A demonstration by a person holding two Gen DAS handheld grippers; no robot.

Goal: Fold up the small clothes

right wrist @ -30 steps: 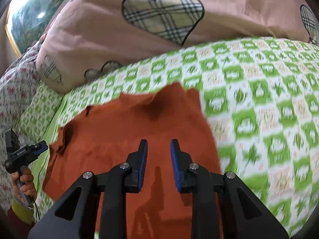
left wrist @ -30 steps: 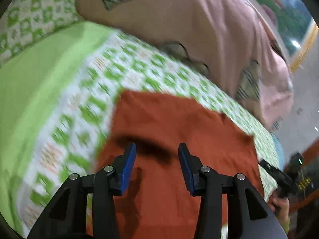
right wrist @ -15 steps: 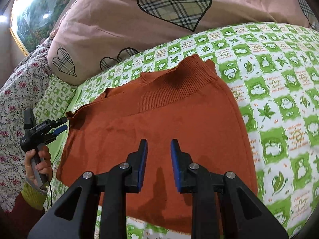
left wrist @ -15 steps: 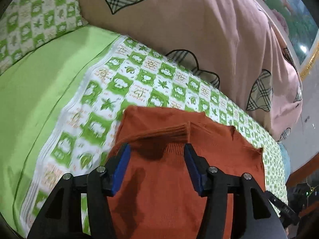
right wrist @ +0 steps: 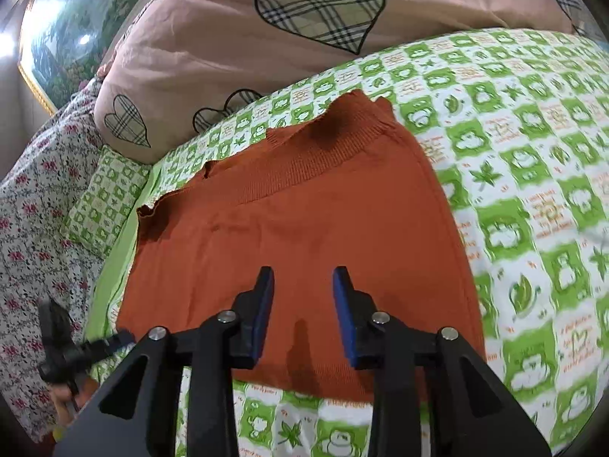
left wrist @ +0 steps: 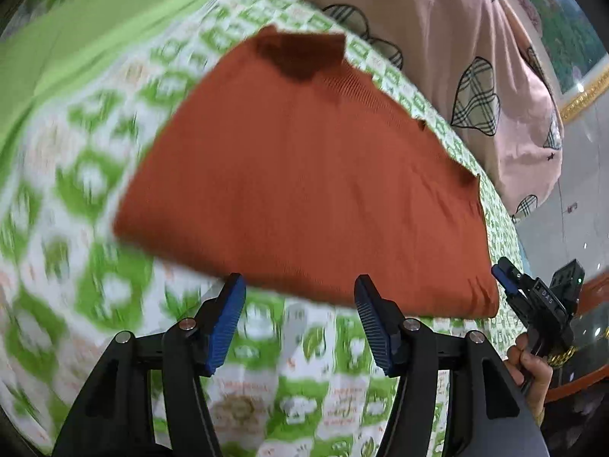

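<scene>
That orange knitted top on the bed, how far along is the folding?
Done: the orange top lies flat in a roughly rectangular shape on the green patterned sheet, so it looks at least partly folded. In hand: nothing; the left claw and right claw are both opening, with no cloth pinched between them. Left: probably another fold to make it compact, though that is my guess.

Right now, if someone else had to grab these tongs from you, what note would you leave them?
Left tongs: opening, nothing between them, over the sheet just short of the near edge of the orange knit garment.
Right tongs: opening, empty, above the garment's near part.
The garment lies flat on the green patterned bedsheet, ribbed band at the far side, near the pink heart-print pillow.
Done: it looks spread and partly folded.
Left: probably grip the near edge and fold it over again.
</scene>
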